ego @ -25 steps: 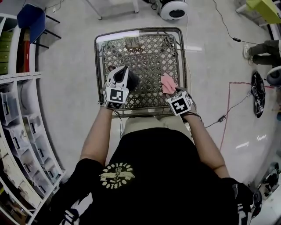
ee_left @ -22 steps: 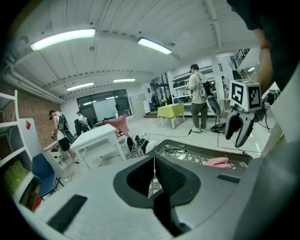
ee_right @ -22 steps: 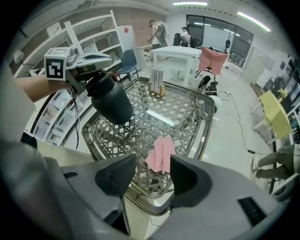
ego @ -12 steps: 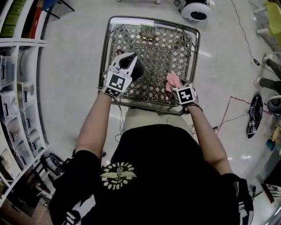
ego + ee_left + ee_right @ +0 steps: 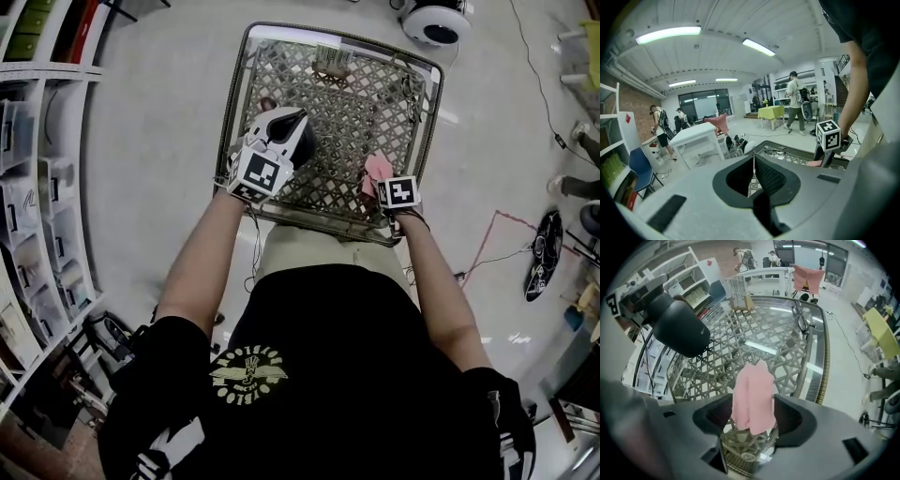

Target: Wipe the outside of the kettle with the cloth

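A black kettle hangs above the left side of the wicker glass-topped table. My left gripper is above it, jaws nearly together; the kettle is hidden below that gripper's own view. My right gripper points steeply down at the table's near right part. Its jaws have just been opening and stand wide. The pink cloth lies loose between them, draped forward onto the lattice.
Glasses and a cable lie near the table's far right rim, a small brown object at its far edge. Shelves line the left. A round white machine stands beyond the table. People walk around a white table.
My right gripper has come down toward the tabletop with the pink cloth, and its jaws have spread. My left gripper and the kettle have kept their place over the table.
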Available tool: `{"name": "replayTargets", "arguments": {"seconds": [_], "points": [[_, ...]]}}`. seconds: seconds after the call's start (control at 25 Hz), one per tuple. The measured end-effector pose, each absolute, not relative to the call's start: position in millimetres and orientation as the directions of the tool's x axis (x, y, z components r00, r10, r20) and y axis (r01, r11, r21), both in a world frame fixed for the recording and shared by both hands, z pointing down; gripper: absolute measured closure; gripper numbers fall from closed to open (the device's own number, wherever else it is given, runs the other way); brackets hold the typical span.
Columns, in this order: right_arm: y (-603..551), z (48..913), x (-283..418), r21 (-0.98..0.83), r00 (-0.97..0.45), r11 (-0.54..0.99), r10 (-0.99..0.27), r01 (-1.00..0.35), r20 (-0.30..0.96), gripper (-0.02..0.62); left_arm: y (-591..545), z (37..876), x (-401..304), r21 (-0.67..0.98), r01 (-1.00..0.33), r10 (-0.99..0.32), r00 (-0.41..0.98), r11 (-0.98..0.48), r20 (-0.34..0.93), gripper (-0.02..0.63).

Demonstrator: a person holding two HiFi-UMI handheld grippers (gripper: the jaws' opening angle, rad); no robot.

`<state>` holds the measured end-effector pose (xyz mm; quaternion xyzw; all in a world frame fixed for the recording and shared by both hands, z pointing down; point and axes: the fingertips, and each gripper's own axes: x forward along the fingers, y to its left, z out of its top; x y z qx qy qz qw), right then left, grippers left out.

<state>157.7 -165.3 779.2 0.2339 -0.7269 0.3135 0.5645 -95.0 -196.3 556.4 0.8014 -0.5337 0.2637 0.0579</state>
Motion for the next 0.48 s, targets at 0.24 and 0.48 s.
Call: {"name": "replayTargets", "arguments": {"seconds": [0.24,0.48], "points": [[-164.8,802.3,167.7,-0.136,-0.205,0.676,-0.023,-0.724,0.978,0.351,-197.8,557.1,-97.4,-0.157,-0.89,-0.818,0.306,-0.427,0.487,0.6],[-159.1,807.0,171.5,-0.104,-0.164,0.65,-0.032,-0.753,0.986,0.549,-196.6,559.9,-95.4,-0.178,-0.876,-0.808,0.312,-0.449,0.5,0.6]]}}
